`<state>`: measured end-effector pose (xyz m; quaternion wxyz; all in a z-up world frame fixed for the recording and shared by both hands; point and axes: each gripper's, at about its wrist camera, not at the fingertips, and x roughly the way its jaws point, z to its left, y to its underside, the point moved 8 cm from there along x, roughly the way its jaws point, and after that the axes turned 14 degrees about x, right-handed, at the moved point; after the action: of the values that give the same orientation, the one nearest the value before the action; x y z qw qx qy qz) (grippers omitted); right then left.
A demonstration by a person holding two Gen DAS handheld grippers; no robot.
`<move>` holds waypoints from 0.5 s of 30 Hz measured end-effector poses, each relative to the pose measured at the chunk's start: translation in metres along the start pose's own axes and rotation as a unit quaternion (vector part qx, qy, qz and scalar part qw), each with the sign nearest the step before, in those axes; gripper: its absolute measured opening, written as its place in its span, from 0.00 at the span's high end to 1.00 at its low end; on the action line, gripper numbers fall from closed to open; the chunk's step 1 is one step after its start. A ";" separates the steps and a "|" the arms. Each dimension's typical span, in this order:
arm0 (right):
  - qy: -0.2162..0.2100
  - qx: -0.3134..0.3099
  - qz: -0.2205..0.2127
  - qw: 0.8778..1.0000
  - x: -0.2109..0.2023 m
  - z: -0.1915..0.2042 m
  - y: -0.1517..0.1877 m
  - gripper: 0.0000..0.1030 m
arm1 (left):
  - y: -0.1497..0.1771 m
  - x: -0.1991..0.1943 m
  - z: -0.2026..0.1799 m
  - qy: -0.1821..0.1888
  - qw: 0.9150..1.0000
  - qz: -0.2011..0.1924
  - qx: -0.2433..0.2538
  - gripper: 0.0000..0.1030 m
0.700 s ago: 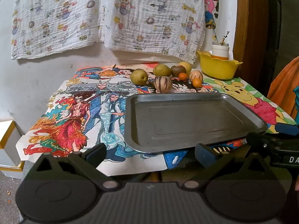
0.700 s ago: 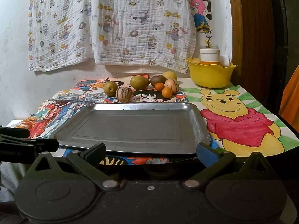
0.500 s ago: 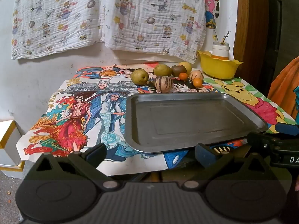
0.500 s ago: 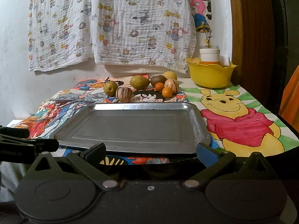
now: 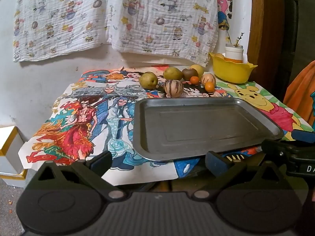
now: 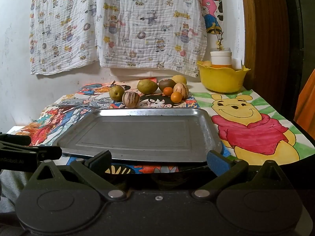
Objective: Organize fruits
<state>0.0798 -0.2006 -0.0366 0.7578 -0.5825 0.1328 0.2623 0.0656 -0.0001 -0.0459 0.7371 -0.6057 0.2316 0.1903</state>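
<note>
- Both my grippers, left (image 5: 158, 162) and right (image 6: 158, 160), hang released and empty at the near edge of the tray (image 6: 208, 131).
- The fruit (image 6: 131, 99) sits in a cluster beyond the tray's far rim, straight ahead.
- I judge the striped one nearest, roughly equal reach for both.

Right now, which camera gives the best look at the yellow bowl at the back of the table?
The right wrist view: the yellow bowl sits larger there, with its wavy rim and the white jar standing in it clearly visible. The left wrist view shows the same bowl smaller and further toward the picture's right edge.
</note>
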 end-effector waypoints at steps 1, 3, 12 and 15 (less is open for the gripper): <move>0.000 0.000 0.001 1.000 0.000 0.000 0.000 0.00 | 0.000 0.000 0.000 0.000 1.000 0.000 0.000 0.00; 0.000 0.000 0.001 1.000 0.000 0.000 0.000 0.00 | 0.000 0.000 0.000 0.000 1.000 0.000 0.000 0.00; 0.000 0.000 0.001 1.000 0.000 0.001 0.000 0.00 | 0.000 0.000 0.000 0.000 1.000 0.001 0.000 0.00; 0.000 0.001 0.001 1.000 0.000 0.001 0.000 0.00 | 0.000 0.000 0.000 0.000 1.000 0.001 0.000 0.00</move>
<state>0.0793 -0.1994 -0.0360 0.7581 -0.5818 0.1334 0.2627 0.0656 0.0000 -0.0459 0.7371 -0.6052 0.2322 0.1909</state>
